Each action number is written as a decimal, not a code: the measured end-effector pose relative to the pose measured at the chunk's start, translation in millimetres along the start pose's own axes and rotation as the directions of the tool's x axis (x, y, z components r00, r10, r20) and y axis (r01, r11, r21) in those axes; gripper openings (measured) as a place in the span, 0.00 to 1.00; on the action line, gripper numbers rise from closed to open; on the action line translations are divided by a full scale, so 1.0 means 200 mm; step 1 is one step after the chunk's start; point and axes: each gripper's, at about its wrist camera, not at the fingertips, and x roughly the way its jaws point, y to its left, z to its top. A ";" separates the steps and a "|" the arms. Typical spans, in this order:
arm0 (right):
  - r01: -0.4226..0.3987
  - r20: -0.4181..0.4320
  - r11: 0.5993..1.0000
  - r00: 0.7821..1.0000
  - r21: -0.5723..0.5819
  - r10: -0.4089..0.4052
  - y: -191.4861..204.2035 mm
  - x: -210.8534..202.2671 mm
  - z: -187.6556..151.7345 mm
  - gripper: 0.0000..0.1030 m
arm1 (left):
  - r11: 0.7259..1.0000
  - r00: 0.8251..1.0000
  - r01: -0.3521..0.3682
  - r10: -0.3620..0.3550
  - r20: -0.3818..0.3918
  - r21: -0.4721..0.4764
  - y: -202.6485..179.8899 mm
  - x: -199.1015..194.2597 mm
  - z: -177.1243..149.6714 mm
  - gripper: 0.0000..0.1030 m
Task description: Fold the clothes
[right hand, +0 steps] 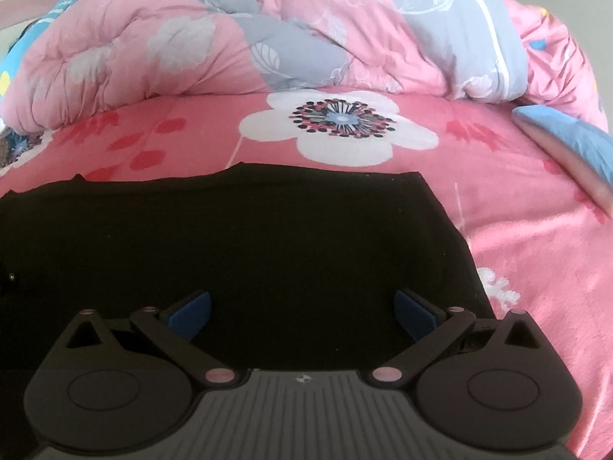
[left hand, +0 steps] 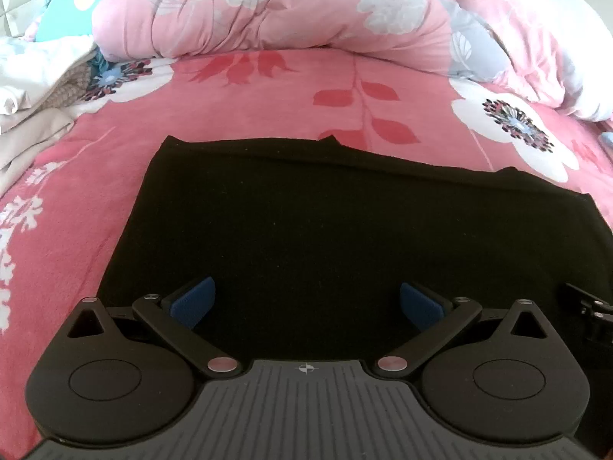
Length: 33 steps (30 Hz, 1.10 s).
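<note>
Flat black knit garment (left hand: 325, 230) spread on pink floral bedsheet (left hand: 249, 107); left hand-held gripper (left hand: 306, 301) and right hand-held gripper (right hand: 302, 308) poised above it, apparently not touching, blue-padded jaws wide apart, empty.

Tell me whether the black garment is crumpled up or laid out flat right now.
Laid flat. The black garment lies smooth on the pink bedsheet with straight edges; how many layers cannot be told.

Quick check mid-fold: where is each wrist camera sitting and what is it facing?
Left wrist: on the left hand-held gripper, open over the black garment; left edge and pink sheet ahead.
Right wrist: on the right hand-held gripper, open over the garment's right edge.
Shared: garment, sheet, bunched quilt. No hands visible.
</note>
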 end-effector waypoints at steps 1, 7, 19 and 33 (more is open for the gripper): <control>-0.001 0.001 1.000 1.000 0.000 0.001 0.00 0.00 0.00 1.00 | 1.000 1.000 -0.001 0.001 -0.001 -0.001 0.00 0.00 0.00 1.00; -0.005 0.003 1.000 1.000 -0.002 0.005 -0.01 0.00 0.00 1.00 | 1.000 1.000 -0.005 0.005 -0.009 -0.005 0.00 0.00 0.01 1.00; -0.003 0.010 1.000 1.000 -0.011 0.004 0.00 0.00 -0.01 1.00 | 1.000 1.000 -0.015 0.015 -0.016 -0.008 -0.01 0.00 0.02 1.00; -0.052 0.057 0.991 0.997 -0.123 0.059 0.16 -0.04 -0.02 1.00 | 0.999 1.000 -0.020 0.020 0.009 0.025 -0.01 0.00 -0.01 1.00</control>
